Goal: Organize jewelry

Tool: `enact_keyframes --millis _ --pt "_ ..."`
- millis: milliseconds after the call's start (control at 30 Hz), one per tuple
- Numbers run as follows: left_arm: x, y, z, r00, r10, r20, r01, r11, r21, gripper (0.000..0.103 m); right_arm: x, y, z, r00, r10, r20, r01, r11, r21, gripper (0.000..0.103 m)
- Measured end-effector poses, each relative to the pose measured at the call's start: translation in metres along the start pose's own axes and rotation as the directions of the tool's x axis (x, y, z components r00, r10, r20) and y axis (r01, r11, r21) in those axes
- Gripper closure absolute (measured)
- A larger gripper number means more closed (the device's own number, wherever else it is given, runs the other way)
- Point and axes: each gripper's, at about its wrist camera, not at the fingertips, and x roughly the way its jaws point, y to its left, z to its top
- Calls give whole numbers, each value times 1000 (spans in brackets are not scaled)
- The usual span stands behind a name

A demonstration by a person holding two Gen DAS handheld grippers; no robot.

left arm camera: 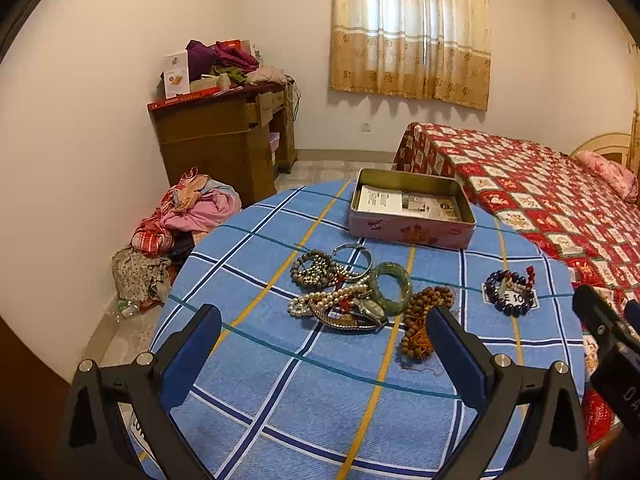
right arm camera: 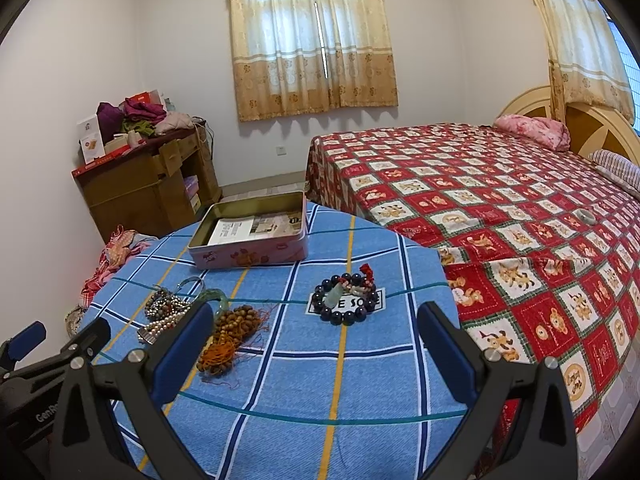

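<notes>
Both claws nearest cam, spread wide, nothing between: left gripper (left arm camera: 322, 330), right gripper (right arm camera: 314, 326), over blue checked cloth (right arm camera: 360, 380). Jewelry heap (left arm camera: 348, 292) lies just in front of pink tin (left arm camera: 412, 216); wooden beads (right arm camera: 234, 332) at heap's right edge; dark bead bracelet (right arm camera: 346, 298) apart, further right. Bed (right arm camera: 500, 200) behind-right of tin.

A: What do the grippers look like?
B: The left gripper (left arm camera: 324, 330) and right gripper (right arm camera: 316, 326) match: black angular frames, blue pads (left arm camera: 188, 360) inside each finger, round silver screws (left arm camera: 144, 359).
A: Markings?
B: Partial white lettering on each body.
</notes>
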Motion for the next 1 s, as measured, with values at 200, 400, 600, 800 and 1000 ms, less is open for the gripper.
enact_keyframes --millis 200,400,600,800,1000 --pt "-1 -2 -1 1000 21 -2 -21 999 28 1 1 2 0 1000 0 -8 0 1000 -4 0" --pt "1 -1 -2 1000 9 -16 -9 1000 4 1 0 5 1 1000 0 -4 0 1000 -3 0" --pt "5 1 -3 999 2 -39 -3 1000 -18 1 0 4 0 1000 7 -10 -7 1000 -6 0" --pt "5 0 -2 999 9 -52 -9 1000 -7 1 3 3 -1 1000 10 -24 -10 1000 -1 0" --pt "5 0 -2 999 14 -52 -14 1000 0 1 4 4 -2 999 16 -31 -16 1000 -1 0"
